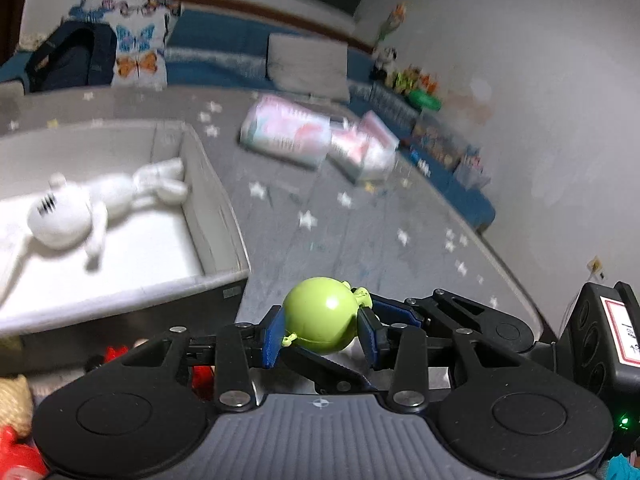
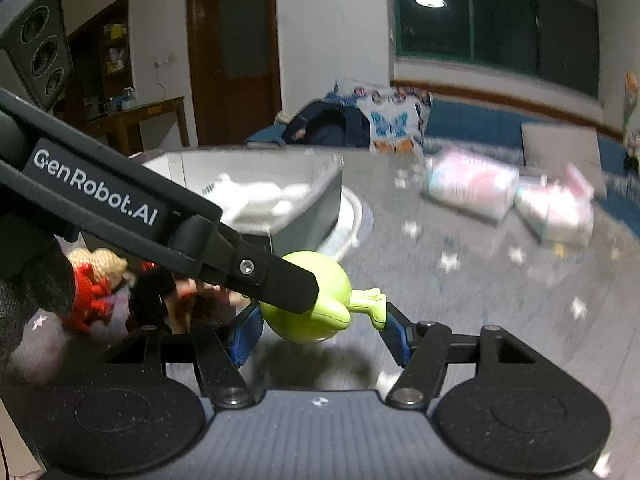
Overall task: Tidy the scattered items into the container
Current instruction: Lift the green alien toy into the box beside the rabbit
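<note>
A round lime-green toy sits between the blue pads of my left gripper, which is shut on it just right of the grey container. A white plush toy lies inside the container. In the right wrist view the same green toy lies between the spread fingers of my right gripper, which is open around it, with the left gripper's arm crossing over it. Red and tan plush toys lie on the mat to the left.
A grey star-patterned mat covers the floor. Two pink-and-white packages lie farther out on it. A blue bench with a butterfly cushion, a dark bag and small toys runs along the wall. A wooden door stands behind.
</note>
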`<state>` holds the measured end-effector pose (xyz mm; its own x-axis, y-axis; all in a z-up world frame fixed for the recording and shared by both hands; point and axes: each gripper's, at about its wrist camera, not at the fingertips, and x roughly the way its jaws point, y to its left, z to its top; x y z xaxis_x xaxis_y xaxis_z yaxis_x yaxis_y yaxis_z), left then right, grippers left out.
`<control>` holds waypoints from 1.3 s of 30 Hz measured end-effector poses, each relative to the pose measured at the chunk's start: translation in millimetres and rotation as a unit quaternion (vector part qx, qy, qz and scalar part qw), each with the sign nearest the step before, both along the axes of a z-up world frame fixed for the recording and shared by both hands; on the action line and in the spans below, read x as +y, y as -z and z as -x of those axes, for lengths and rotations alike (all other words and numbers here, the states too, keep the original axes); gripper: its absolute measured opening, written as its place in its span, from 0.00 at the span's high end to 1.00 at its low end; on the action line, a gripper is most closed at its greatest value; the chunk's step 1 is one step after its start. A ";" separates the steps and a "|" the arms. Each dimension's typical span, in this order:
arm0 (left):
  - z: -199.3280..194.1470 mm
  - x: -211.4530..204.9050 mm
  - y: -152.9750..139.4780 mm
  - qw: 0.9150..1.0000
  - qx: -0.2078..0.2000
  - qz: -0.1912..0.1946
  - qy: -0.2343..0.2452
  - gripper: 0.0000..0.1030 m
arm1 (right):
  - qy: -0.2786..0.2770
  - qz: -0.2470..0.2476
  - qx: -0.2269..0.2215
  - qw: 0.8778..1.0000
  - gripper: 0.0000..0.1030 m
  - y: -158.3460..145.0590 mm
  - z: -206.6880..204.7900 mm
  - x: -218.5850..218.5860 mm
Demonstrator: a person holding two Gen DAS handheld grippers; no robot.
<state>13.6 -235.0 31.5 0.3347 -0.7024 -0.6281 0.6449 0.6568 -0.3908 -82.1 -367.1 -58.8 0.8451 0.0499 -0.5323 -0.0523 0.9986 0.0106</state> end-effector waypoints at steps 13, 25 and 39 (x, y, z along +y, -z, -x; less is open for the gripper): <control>-56.3 51.9 -23.7 0.993 -0.008 0.067 -0.099 0.59 | -0.114 0.097 -0.021 0.988 0.37 -43.8 -84.6 38.9; -111.5 70.8 19.3 0.985 0.078 0.083 -0.131 0.59 | -0.218 0.185 0.070 0.956 0.37 -26.0 -160.0 66.1; -137.2 66.8 43.1 0.980 0.139 0.082 -0.119 0.59 | -0.248 0.209 0.134 0.936 0.38 -8.7 -182.8 67.8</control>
<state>150.7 -168.1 -11.6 0.3336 -0.7244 -0.6034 0.3356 0.6893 -0.6420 100.8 -299.3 -50.1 0.6062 0.1402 -0.7829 -0.5624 0.7716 -0.2973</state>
